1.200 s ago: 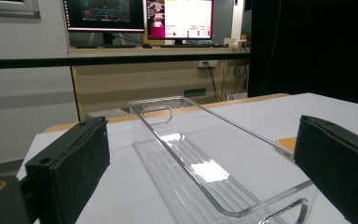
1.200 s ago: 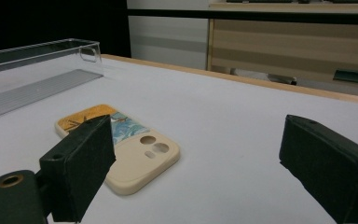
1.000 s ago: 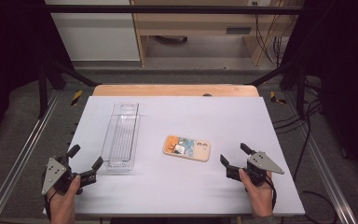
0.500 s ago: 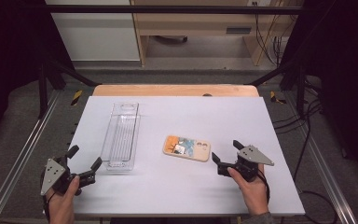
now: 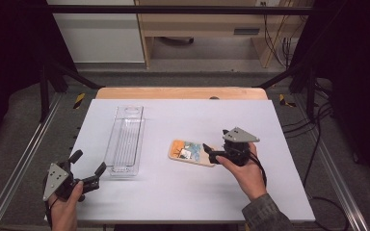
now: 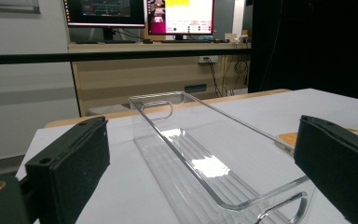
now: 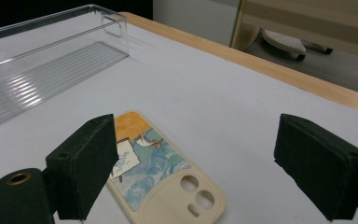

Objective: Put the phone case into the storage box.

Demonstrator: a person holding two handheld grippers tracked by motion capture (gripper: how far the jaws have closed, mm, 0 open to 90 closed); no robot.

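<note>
A cream phone case [image 5: 187, 151] with a blue and orange picture lies flat right of the table's middle, its camera cut-outs [image 7: 193, 190] toward my right gripper. My right gripper [image 5: 216, 140] hovers just over the case's right end. It stands open, though its jaws have just been closing a little; the case [image 7: 163, 177] lies on the table below the gap, near the left jaw, untouched. A clear plastic tray [image 5: 117, 134] lies empty, left of centre. My left gripper [image 5: 89, 162] rests open near the front left, pointing along the tray [image 6: 191, 140], nothing between its jaws.
The white table top [image 5: 183, 202] has a wooden strip [image 5: 183, 93] along its far edge. Metal rails [image 5: 24, 159] run down both sides. Behind the table stand a desk and monitors [image 6: 140, 11].
My right gripper has moved left and up from the front right of the table to the phone case's right end. The left gripper, tray and case have stayed put.
</note>
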